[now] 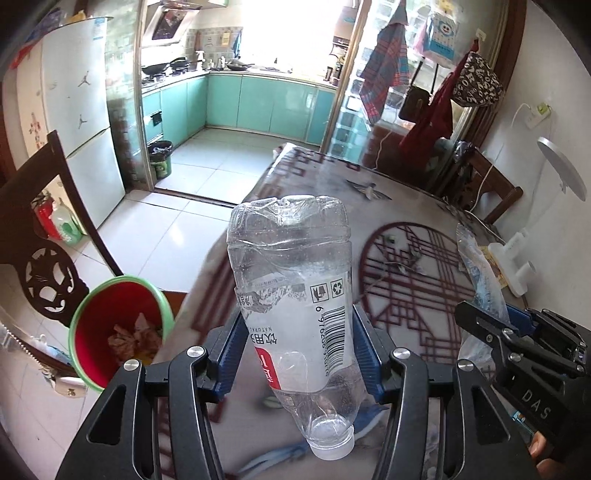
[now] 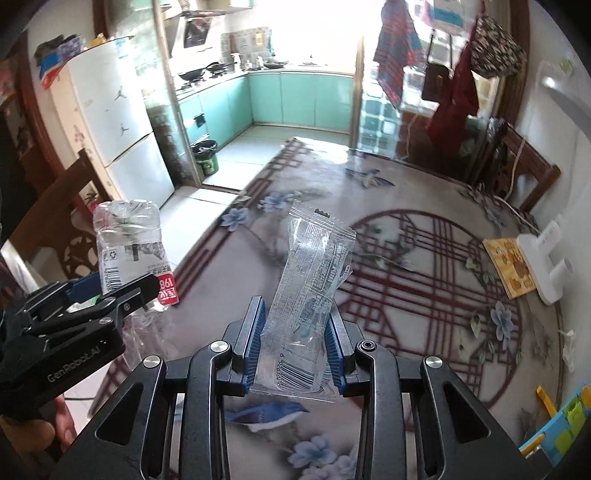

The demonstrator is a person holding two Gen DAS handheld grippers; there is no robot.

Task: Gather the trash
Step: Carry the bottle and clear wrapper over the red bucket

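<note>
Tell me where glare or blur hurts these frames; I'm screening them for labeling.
Left wrist: the kitchen window is blown out, while the held bottle stays sharp. Right wrist: same window glare, table sheen, soft far edges, wrapper print legible.

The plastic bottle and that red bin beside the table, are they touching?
Apart. In the left wrist view the bottle is held in the left tool over the table edge, with floor and table showing between it and the bin.

White fridge on the left, teal kitchen cabinets out back, a wooden chair, and a white power strip on the floral surface.
</note>
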